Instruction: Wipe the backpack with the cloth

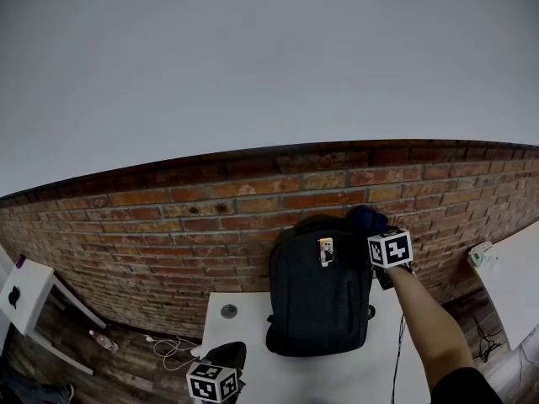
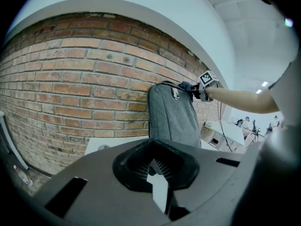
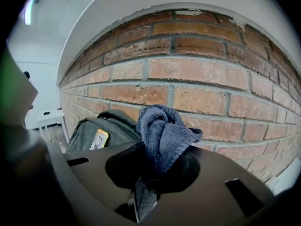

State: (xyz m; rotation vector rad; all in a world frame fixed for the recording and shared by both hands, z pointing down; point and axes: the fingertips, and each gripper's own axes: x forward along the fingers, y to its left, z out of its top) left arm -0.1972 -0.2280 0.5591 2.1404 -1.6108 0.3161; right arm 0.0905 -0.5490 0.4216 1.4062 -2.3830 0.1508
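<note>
A dark grey backpack [image 1: 320,301] stands upright on a white table [image 1: 253,314], leaning against the brick wall; it also shows in the left gripper view [image 2: 171,117] and the right gripper view [image 3: 89,131]. My right gripper [image 1: 373,225] is at the backpack's top right corner, shut on a bunched dark blue cloth [image 1: 366,219] [image 3: 164,135]. The cloth sits level with the top of the bag, close to the bricks. My left gripper [image 1: 226,358] hangs low over the table's front left, apart from the bag, its jaws [image 2: 157,171] together with nothing in them.
A small card tag [image 1: 326,251] hangs on the backpack's front. A grey round disc [image 1: 229,311] lies on the table left of the bag. A white side table [image 1: 25,293], a bottle [image 1: 103,341] and cables [image 1: 168,348] are on the floor at left. Another white table [image 1: 514,268] stands right.
</note>
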